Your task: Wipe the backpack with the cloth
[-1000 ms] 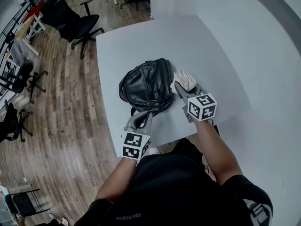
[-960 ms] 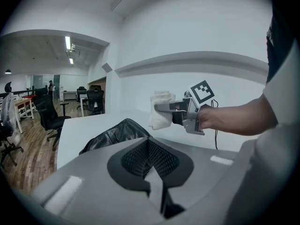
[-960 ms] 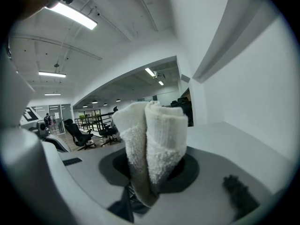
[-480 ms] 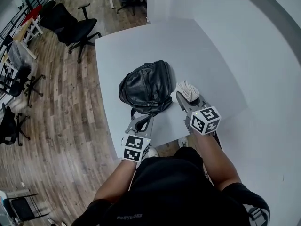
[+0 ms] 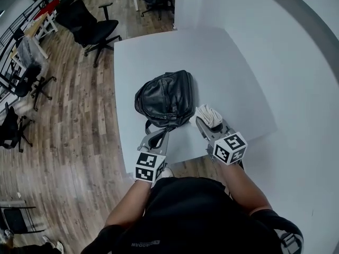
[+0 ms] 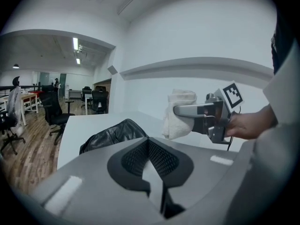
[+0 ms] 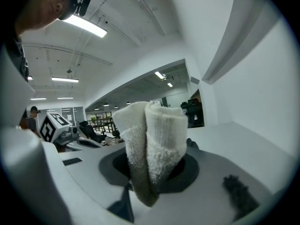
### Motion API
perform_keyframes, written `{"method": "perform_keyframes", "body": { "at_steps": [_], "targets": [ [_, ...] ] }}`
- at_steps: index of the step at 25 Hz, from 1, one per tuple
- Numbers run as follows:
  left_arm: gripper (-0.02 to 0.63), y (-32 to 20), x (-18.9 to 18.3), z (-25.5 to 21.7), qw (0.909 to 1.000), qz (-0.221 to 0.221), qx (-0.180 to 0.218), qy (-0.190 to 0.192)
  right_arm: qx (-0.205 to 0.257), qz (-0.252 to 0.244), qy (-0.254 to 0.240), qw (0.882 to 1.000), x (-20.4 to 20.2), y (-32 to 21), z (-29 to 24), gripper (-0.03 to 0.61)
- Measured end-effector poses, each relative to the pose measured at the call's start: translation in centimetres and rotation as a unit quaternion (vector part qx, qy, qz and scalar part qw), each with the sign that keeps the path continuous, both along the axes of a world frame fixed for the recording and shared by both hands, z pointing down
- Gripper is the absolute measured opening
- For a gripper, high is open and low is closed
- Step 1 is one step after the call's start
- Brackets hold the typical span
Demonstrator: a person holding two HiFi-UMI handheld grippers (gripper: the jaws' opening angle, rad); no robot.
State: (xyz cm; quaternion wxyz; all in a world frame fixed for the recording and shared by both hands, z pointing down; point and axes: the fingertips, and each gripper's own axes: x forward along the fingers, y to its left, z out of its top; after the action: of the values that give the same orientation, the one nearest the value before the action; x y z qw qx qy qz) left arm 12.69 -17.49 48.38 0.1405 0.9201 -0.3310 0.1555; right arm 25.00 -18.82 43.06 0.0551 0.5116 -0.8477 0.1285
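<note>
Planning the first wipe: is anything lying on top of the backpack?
Nothing shows on top of the backpack. The cloth, clamped in the right gripper, is beside it, not on it. What lies beneath the backpack on the table is covered.

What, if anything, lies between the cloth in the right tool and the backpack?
Nothing visible does. The cloth, clamped in the right tool, is right beside the backpack, above the white table.

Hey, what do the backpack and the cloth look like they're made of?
Backpack: probably black leather or faux leather; soft sheen, fine creases. Cloth: off-white terry towelling, matte; nubby looped pile shows where the right gripper clamps it.
</note>
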Motion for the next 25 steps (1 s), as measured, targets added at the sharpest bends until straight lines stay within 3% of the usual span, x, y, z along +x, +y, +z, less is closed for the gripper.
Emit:
{"method": "perform_keyframes", "body": {
  "at_steps": [3,7,19,25],
  "targets": [
    [0.006,1.1,0.8,-0.2,0.9997,-0.017,-0.012,0.012,-0.007,-0.027,-0.003,1.0,-0.2,2.2,0.1,0.109],
    [0.006,3.1,2.4,-0.5,0.9995,-0.03,0.007,0.001,-0.013,-0.049,-0.007,0.999,0.7,5.0,0.6,0.109],
    [0.006,9.9,5.0,-0.9,0.9976,-0.068,-0.002,0.015,-0.028,-0.088,-0.015,0.996,2.8,11.8,2.1,0.109],
    [0.006,13.7,5.8,-2.2,0.9954,-0.088,0.02,0.031,-0.022,-0.098,-0.026,0.995,4.2,15.5,1.7,0.107]
  ]
}}
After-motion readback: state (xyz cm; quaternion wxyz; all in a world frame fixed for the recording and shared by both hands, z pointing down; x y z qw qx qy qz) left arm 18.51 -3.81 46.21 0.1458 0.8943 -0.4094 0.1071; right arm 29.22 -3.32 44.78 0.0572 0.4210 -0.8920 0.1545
